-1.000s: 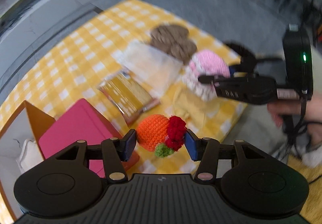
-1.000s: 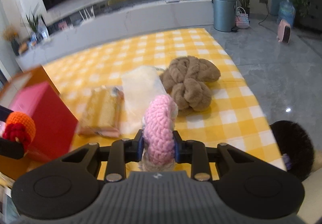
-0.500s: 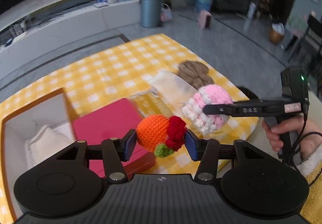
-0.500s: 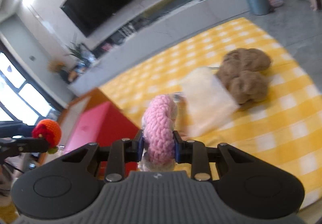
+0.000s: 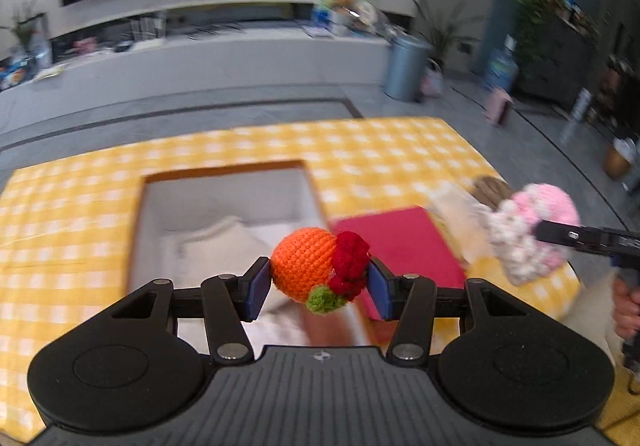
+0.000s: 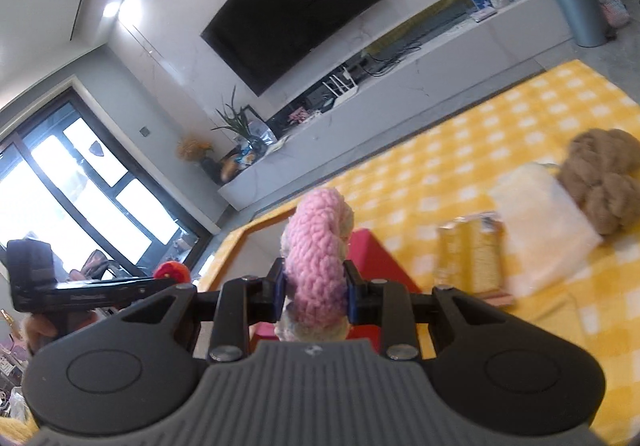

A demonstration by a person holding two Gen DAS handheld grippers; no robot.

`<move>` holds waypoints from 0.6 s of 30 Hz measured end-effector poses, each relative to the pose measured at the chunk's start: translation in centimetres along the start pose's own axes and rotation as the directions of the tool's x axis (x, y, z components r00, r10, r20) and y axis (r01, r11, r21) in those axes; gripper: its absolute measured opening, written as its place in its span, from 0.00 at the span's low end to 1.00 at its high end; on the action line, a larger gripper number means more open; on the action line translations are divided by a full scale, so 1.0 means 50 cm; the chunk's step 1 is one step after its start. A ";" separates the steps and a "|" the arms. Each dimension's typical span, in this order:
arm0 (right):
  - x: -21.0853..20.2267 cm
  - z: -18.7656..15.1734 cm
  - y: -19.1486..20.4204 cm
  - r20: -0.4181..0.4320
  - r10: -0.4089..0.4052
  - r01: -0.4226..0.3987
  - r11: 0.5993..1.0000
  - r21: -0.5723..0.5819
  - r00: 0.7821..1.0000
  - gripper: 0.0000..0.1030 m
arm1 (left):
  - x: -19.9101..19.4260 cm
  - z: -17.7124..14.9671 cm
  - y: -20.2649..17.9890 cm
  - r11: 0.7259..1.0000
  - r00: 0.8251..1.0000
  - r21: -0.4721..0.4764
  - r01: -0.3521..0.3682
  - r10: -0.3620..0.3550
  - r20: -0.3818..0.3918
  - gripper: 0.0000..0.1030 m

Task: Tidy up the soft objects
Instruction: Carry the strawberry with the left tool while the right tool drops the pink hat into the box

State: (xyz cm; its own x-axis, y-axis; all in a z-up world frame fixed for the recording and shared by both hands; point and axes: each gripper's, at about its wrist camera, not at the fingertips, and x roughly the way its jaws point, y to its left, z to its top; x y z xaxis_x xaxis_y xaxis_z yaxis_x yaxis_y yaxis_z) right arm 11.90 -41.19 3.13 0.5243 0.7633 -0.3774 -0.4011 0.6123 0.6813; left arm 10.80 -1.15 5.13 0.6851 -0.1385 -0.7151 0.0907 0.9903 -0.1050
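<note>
My left gripper (image 5: pixel 318 288) is shut on an orange crocheted ball with red and green trim (image 5: pixel 306 266), held above the near edge of an open orange box (image 5: pixel 224 171) with white cloth (image 5: pixel 224 246) inside. My right gripper (image 6: pixel 315 288) is shut on a pink and white crocheted toy (image 6: pixel 318 242); the toy also shows in the left wrist view (image 5: pixel 532 234), to the right of the box. The orange ball shows small at the left of the right wrist view (image 6: pixel 174 272).
A red box (image 5: pixel 400 242) lies right of the open box on the yellow checked cloth (image 5: pixel 380 149). A brown yarn bundle (image 6: pixel 604 181), a white pouch (image 6: pixel 540 213) and a yellow packet (image 6: pixel 472 254) lie further right. A grey bin (image 5: pixel 404 67) stands on the floor beyond.
Both grippers have swung left with their toys. The open box now sits in front of my left gripper, and the right gripper's view has tilted up towards the room.
</note>
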 end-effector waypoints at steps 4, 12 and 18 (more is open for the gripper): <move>0.026 0.011 0.076 0.019 0.000 0.001 0.998 -0.055 1.000 0.27 | -0.022 -0.007 0.063 0.997 0.997 -0.062 -0.048 0.051 0.051 0.57; 0.174 0.024 0.289 0.019 -0.135 0.132 0.916 -0.378 0.991 0.27 | -0.040 -0.040 0.174 0.970 0.975 -0.182 -0.163 0.187 0.119 0.57; 0.425 -0.061 0.441 0.021 -0.414 0.238 0.480 -0.844 0.910 0.26 | -0.033 -0.066 0.263 0.951 0.981 -0.288 -0.109 0.150 0.124 0.57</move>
State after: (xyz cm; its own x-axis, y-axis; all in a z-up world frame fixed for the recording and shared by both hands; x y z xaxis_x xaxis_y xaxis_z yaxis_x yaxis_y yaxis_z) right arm 11.89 -10.85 8.22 0.6592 0.4367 -0.6121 -0.7018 0.6497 -0.2922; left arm 8.48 12.07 2.66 0.7753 0.0139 -0.6314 -0.1969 0.9552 -0.2208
